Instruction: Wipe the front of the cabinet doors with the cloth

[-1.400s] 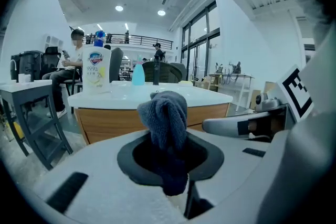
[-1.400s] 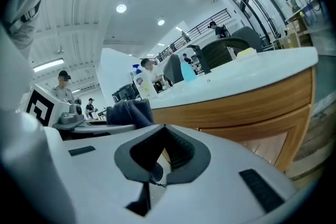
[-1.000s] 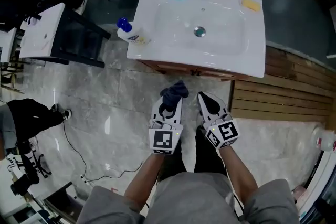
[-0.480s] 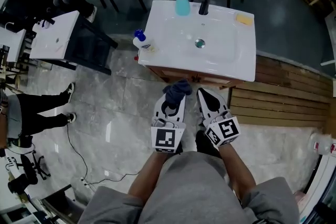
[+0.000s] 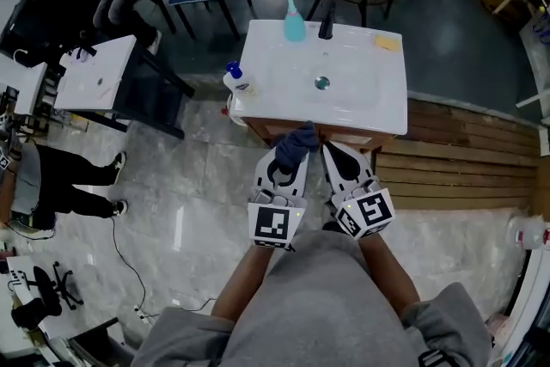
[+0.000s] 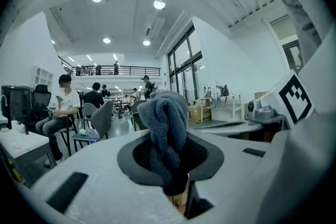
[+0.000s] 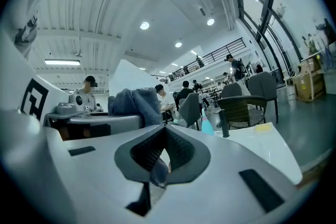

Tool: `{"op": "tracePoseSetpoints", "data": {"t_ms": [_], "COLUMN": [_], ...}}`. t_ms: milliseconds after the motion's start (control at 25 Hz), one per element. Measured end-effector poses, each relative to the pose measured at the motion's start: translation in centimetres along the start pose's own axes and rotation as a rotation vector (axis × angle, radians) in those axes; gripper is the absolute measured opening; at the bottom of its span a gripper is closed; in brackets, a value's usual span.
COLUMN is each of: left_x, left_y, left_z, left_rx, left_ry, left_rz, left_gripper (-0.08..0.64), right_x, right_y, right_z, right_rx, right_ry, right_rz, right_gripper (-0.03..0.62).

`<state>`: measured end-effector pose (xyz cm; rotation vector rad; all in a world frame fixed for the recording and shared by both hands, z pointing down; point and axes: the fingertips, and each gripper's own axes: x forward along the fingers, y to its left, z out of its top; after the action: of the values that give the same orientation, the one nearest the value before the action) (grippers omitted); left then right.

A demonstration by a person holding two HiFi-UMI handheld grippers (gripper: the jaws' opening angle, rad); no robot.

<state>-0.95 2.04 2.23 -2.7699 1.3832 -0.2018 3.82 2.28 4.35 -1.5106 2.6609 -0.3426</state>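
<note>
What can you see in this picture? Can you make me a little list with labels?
sink: white sink on top of a wooden cabinet
left gripper: left gripper shut on a dark blue cloth, up near the cabinet front
right gripper: right gripper shut, holding nothing, right beside the left one
back of sink: teal bottle, black tap, yellow sponge
left edge of sink: white bottle with a blue cap
cloth touching the doors: cannot tell
</note>
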Motion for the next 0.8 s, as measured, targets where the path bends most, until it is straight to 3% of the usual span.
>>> {"op": "tracePoseSetpoints", "data": {"t_ms": [800], "left_x": [-1.9], "left_y": [0.0], "left_z": [1.4], "left_rx": [0.006], "left_ry": [-0.016], "left_rz": [0.000], "left_gripper": [0.074], "right_x": [-1.2], "right_y": [1.3], "right_z": [1.9], "right_rx": [-0.034], "right_ry": [-0.055], "right_rz": [-0.012], "right_gripper": [0.009]}}
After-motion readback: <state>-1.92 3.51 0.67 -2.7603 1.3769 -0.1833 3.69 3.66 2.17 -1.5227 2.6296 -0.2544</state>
